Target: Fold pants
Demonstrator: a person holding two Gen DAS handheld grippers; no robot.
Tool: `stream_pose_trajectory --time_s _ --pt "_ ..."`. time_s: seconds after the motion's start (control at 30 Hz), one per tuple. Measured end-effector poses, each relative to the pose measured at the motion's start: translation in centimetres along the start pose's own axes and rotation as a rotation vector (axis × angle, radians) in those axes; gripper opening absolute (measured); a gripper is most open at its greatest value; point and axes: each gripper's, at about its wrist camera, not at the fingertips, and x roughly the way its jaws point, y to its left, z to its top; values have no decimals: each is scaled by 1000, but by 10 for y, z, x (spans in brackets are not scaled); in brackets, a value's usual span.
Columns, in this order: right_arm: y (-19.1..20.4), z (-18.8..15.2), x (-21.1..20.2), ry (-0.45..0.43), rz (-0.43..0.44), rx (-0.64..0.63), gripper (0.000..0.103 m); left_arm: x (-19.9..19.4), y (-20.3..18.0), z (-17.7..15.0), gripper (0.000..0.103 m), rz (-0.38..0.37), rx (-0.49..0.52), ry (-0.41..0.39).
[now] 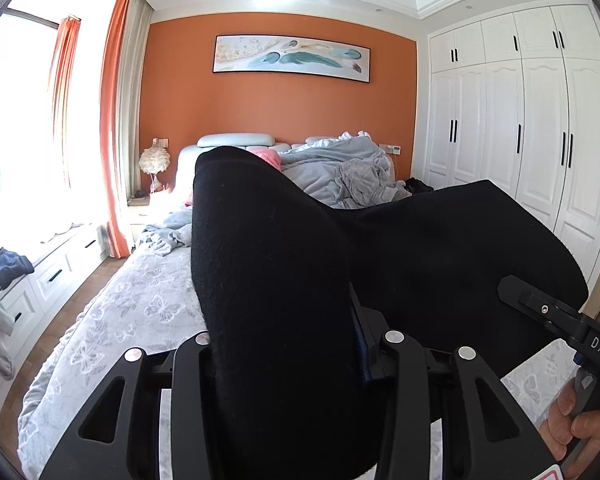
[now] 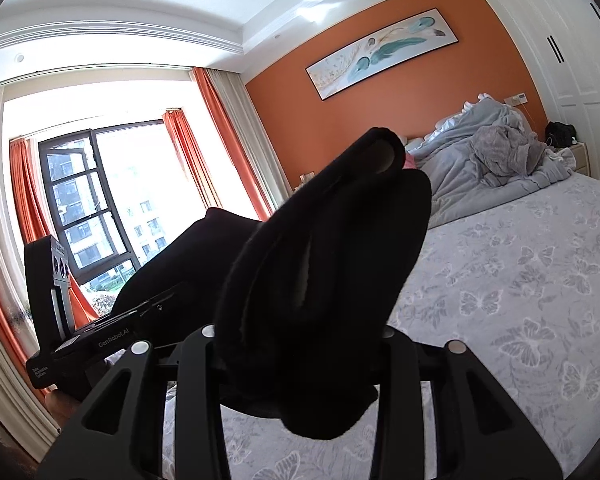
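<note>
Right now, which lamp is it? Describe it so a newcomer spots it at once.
Start at the orange wall behind the bed. Go to the headboard's window-side end, beside the orange curtain. The lamp stands there on a low stand: a fluffy white ball on a thin stem, the only round feathery thing near the pillows.

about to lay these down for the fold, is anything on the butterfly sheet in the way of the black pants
Nothing visible does. The black fleece pants hang between the left gripper and right gripper, above a bare stretch of grey butterfly-print bedsheet. The rumpled grey duvet lies further up, by the headboard.
</note>
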Motion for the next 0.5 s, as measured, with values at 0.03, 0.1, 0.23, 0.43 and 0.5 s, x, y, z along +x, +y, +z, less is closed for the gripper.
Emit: stream_pose_trajectory --time_s 0.03,0.1,0.23,0.43,0.5 --pt "-6 4 9 -2 5 -2 34 7 4 4 39 -2 -4 -8" --pt "-19 11 29 0 19 6 34 24 12 10 39 -12 -18 -25" --pt "-46 19 71 14 22 2 34 65 24 19 39 -17 -32 -40" --pt "-103 3 142 56 -2 28 45 142 40 17 40 -9 -20 -25" --pt "-136 -19 175 109 -66 59 59 178 47 12 46 6 -12 6"
